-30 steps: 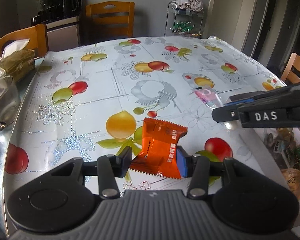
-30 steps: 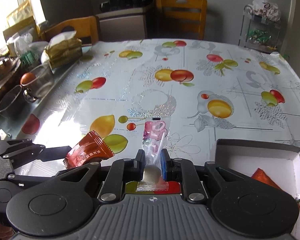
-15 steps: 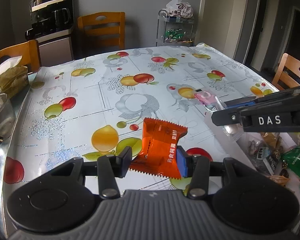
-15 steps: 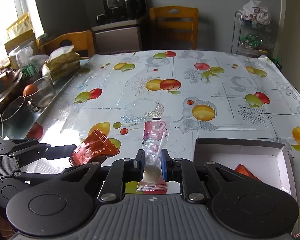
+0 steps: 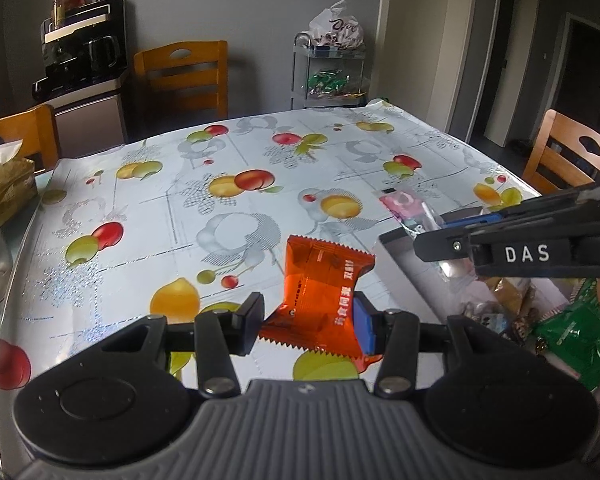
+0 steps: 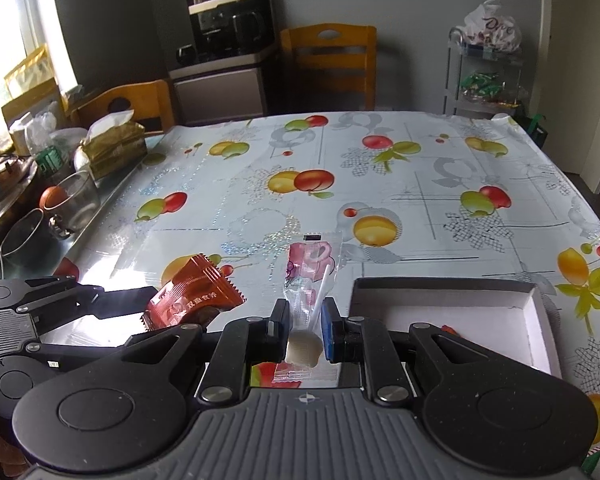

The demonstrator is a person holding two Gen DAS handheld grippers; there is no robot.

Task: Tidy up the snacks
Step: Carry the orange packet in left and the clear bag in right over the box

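My left gripper (image 5: 308,326) is shut on an orange snack packet (image 5: 320,292), held above the fruit-print tablecloth (image 5: 220,208). In the right wrist view the same orange packet (image 6: 194,300) shows at the left, in the left gripper's black fingers. My right gripper (image 6: 305,330) is shut on a clear-wrapped lollipop (image 6: 310,276) with a pink label and a white candy head. Right of it lies a shallow white box (image 6: 536,320) with a bit of orange wrapper inside. In the left wrist view the right gripper (image 5: 452,244) comes in from the right with the lollipop (image 5: 406,206).
A heap of loose snacks (image 5: 568,328) lies at the table's right edge. A tissue box (image 6: 114,146), a glass bowl (image 6: 70,202) and clutter sit left of the table. Wooden chairs (image 6: 332,64) stand around it; a wire rack (image 6: 486,76) stands behind.
Both grippers have risen and drawn back from the table with their snacks still held. More of the white box and the room have come into view.
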